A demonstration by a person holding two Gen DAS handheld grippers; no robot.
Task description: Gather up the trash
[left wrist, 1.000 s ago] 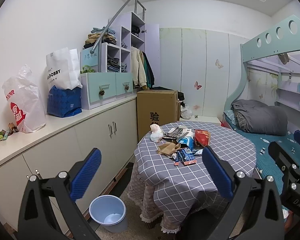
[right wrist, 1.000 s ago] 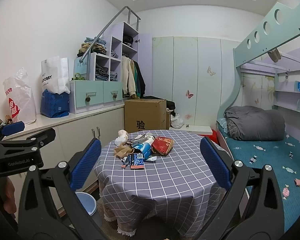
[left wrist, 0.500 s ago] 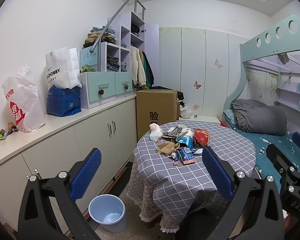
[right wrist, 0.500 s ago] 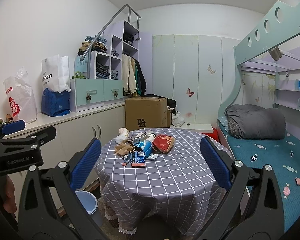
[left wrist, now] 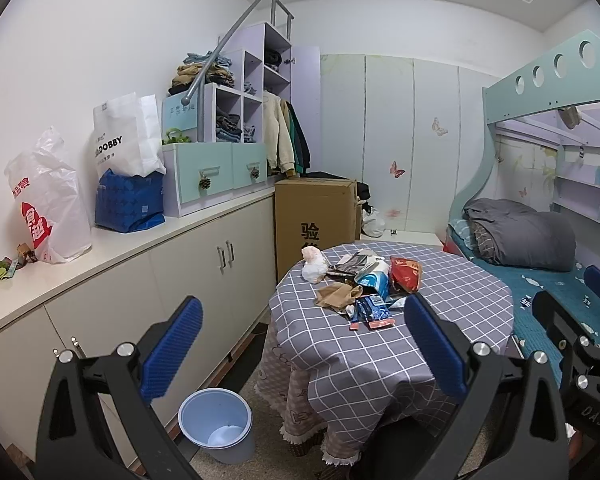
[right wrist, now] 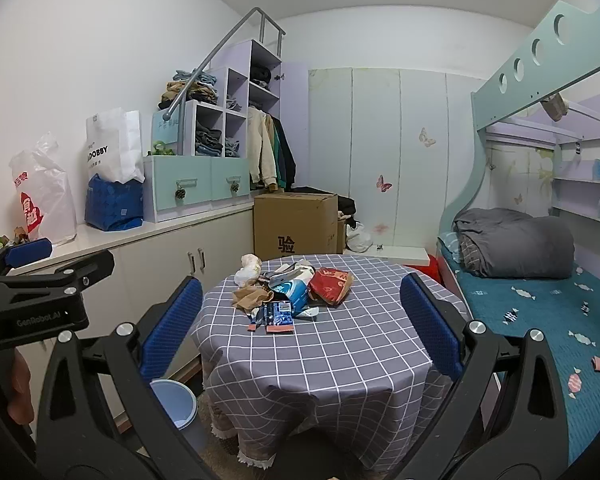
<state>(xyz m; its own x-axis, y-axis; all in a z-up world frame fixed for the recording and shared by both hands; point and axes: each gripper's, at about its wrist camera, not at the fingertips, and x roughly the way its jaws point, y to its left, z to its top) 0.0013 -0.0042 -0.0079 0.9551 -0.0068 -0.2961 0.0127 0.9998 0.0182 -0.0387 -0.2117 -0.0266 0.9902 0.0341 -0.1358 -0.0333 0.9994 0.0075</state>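
Note:
A pile of trash lies on the round table with a grey checked cloth: a white crumpled wad, a tan rag, a blue-white packet, a red bag and blue wrappers. A light-blue bin stands on the floor left of the table. My left gripper is open and empty, short of the table. My right gripper is open and empty, also short of the table.
A long white cabinet runs along the left wall with bags and drawers on top. A cardboard box stands behind the table. A bunk bed with a grey duvet is at the right.
Both grippers have drifted slightly closer to the table; the table and bin sit a little larger and shifted in view. Jaws stay open.

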